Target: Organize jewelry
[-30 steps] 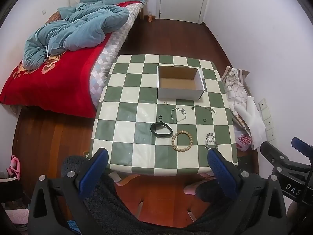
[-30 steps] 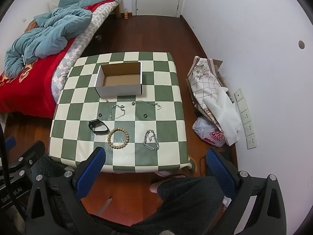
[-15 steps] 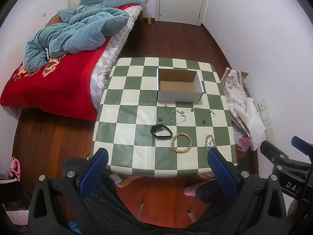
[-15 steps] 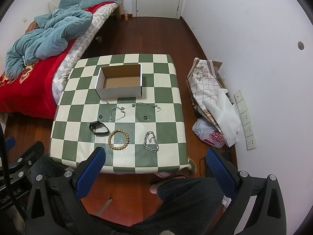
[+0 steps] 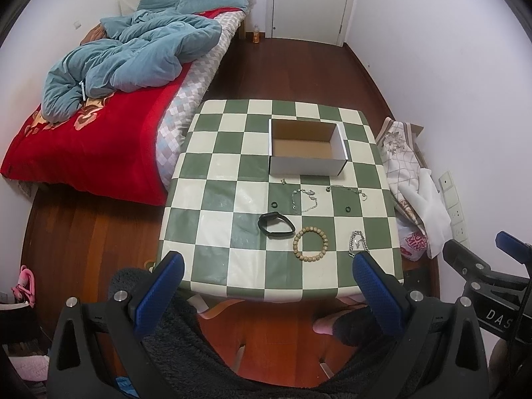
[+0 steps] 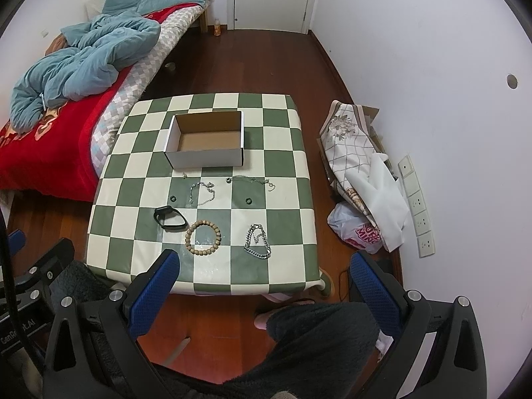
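An open, empty cardboard box sits at the far side of a green-and-white checkered table. In front of it lie a black band, a wooden bead bracelet, a thick silver chain, two thin silver chains and small dark rings. My left gripper and right gripper are both open and empty, held high in front of the table's near edge.
A bed with a red cover and a blue duvet stands left of the table. Cloth and a plastic bag lie on the floor by the right wall. A closed door is at the back. My legs are below.
Both grippers have drawn back and up slightly, so the table looks a little smaller and farther. Nothing on the table has moved.
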